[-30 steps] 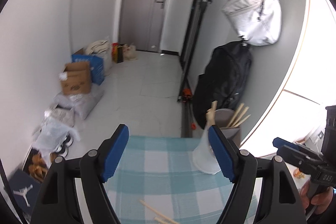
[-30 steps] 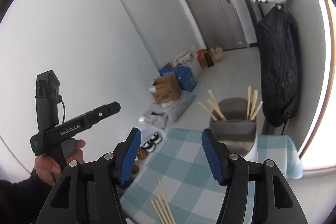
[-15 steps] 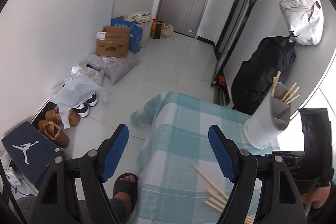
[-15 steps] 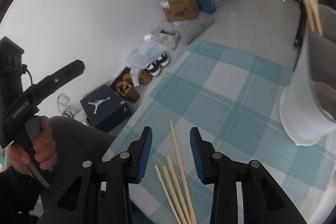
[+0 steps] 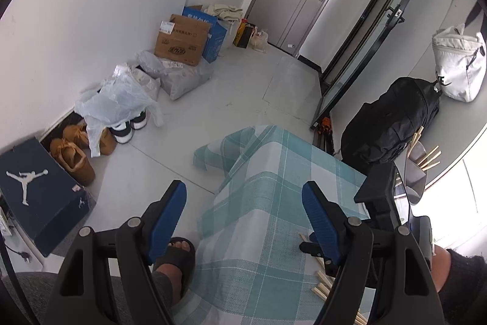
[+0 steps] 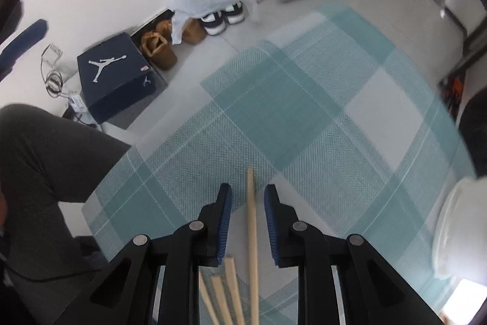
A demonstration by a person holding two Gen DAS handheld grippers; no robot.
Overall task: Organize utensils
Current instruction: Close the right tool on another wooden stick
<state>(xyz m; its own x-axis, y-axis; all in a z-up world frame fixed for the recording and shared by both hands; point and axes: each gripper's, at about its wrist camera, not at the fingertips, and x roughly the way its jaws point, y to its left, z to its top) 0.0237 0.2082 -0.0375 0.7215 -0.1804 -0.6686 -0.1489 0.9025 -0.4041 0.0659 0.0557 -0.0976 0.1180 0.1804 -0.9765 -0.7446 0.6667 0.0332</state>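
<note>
Right gripper (image 6: 248,200): jaws narrowed around one wooden chopstick (image 6: 251,215) lying on checked tablecloth (image 6: 304,111), gaps visible both sides. Left gripper (image 5: 243,203): jaws wide, empty, above table edge.

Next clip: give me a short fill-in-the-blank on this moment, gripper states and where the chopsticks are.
1. The right gripper straddles one chopstick with its jaws ____ , not yet clamped.
2. The left gripper holds ____ between its fingers.
3. The loose chopsticks lie on a checked ____.
4. In the left wrist view, more chopsticks stand in a ____ at the far right of the table.

Missing words: open; nothing; tablecloth; holder
</note>
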